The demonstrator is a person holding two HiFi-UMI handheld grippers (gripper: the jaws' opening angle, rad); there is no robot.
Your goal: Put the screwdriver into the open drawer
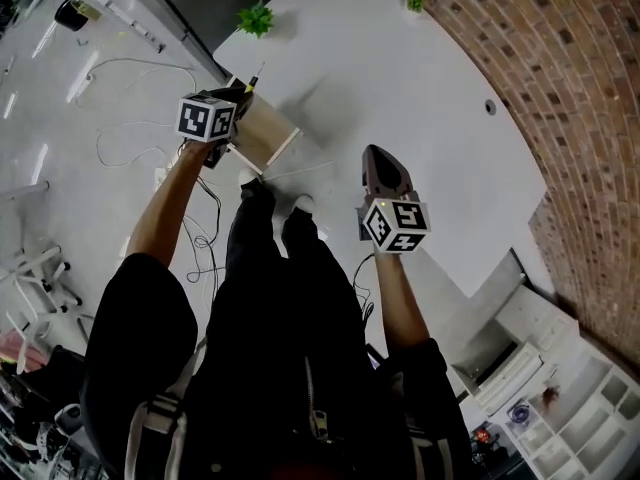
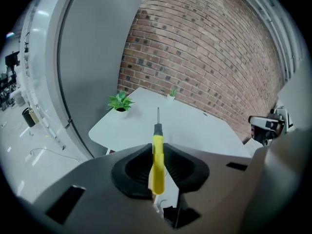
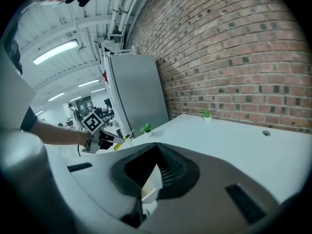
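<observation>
A screwdriver (image 2: 157, 165) with a yellow handle stands between the jaws of my left gripper (image 2: 157, 152), which is shut on the handle. Its thin metal shaft (image 2: 157, 115) points out toward the white table. In the head view the left gripper (image 1: 243, 88) is held up at the upper left, and the screwdriver's tip (image 1: 256, 72) pokes past it. Just right of and below it lies a light wooden box (image 1: 268, 134) that looks like the drawer. My right gripper (image 1: 380, 156) hangs at centre right, shut and empty. In the right gripper view its tips (image 3: 156, 146) meet.
A large white table (image 1: 400, 88) carries two small green plants (image 1: 256, 18) (image 1: 414, 3). A brick wall (image 1: 560, 98) runs along the right. Cables (image 1: 120, 148) trail on the floor at left. White shelf units (image 1: 560, 408) stand at the lower right. A tall grey cabinet (image 3: 136, 91) rises beyond the table.
</observation>
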